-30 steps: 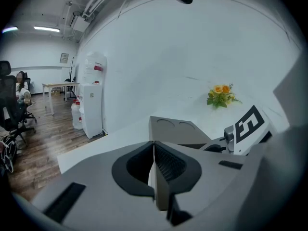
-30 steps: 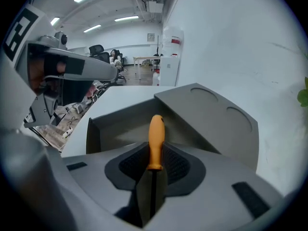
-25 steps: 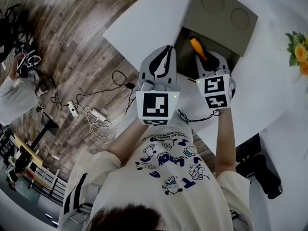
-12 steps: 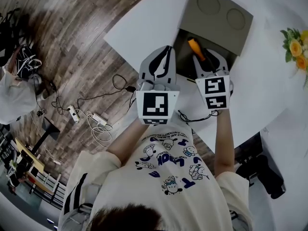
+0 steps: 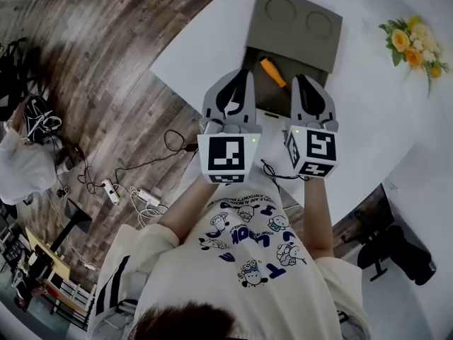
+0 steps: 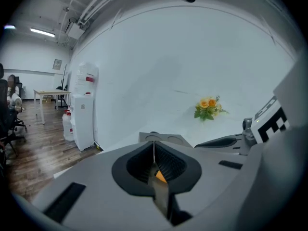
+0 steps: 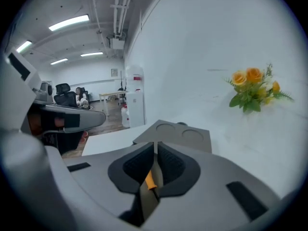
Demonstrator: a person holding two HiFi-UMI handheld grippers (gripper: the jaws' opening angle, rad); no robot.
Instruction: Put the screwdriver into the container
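The orange-handled screwdriver lies inside the open grey container, whose lid with two round recesses is folded back. Both grippers hover side by side at the container's near edge. My left gripper is shut and empty. My right gripper is closing, its jaws almost together with nothing between them. Past the left jaws a bit of the screwdriver's orange handle shows below. The screwdriver also shows under the right gripper, apart from its pads.
The container stands on a white table. A bunch of yellow flowers lies at the table's far right. Cables and power strips litter the wooden floor at left, near a seated person.
The screwdriver, earlier at the right gripper's tips, now lies free in the container. The right gripper has let go, drawn back a little and closed.
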